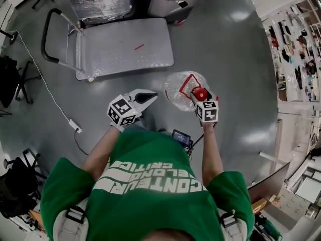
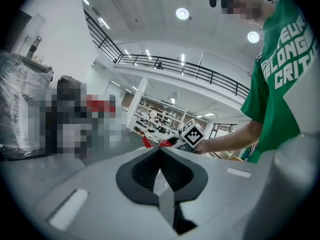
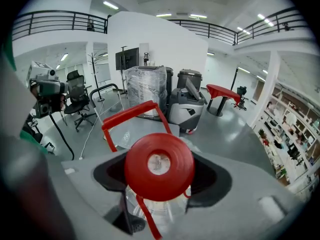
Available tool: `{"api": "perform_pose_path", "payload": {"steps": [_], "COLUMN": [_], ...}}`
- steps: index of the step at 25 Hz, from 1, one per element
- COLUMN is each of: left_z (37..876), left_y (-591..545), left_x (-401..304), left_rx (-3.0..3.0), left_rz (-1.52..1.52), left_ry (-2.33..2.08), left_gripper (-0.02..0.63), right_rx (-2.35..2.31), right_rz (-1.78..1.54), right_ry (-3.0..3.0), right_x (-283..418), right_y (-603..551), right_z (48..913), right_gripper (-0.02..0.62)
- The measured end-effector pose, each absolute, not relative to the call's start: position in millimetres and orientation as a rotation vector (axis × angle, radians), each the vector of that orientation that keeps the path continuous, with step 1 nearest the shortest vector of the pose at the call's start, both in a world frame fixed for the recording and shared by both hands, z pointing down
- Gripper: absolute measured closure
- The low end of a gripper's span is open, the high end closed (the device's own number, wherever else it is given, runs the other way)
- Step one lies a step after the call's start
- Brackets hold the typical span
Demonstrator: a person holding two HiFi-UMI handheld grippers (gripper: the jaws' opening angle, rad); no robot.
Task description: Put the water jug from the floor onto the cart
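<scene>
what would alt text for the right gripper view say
The right gripper has its jaws clamped on the neck of a clear water jug, its round red cap facing the camera and its red handle standing up behind. Beyond lie a grey floor, the flat cart and a plastic-wrapped stack.

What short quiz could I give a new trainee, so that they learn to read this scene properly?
1. True or false: the water jug already stands on the cart.
2. Which tongs grip the jug under its red cap? A left, B right, C both.
3. Fill in: the left tongs are ___ (open or shut).
Key: 1 false; 2 B, the right tongs; 3 shut.
</scene>
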State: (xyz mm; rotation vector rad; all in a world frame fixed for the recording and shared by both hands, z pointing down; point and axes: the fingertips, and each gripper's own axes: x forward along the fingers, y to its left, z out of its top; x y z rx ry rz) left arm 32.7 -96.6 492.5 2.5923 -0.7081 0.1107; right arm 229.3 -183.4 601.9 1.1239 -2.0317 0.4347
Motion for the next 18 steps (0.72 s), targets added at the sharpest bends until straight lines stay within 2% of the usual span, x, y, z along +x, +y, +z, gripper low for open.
{"api": "perform_pose_path", "payload": {"steps": [9,18], "left_z": [492.3,500.5], "left_y": [-109.1,-117.5], "left_x": [-2.0,-7.3], "left_rx": [2.566,2.550], "left_rz": [0.134,0.173], "left_ry": [-0.763,-0.818], "left_gripper": [0.592,0.592], "right_rx": [1.110,1.068], "right_rz": [0.402,0.385], "right_ry": [-2.044,-2.062], "right_x": [200.6,185.5], "right_y": [-209.3,-237.5], "right_z": [593.0,600.7], "right_gripper": [0.291,0.291]}}
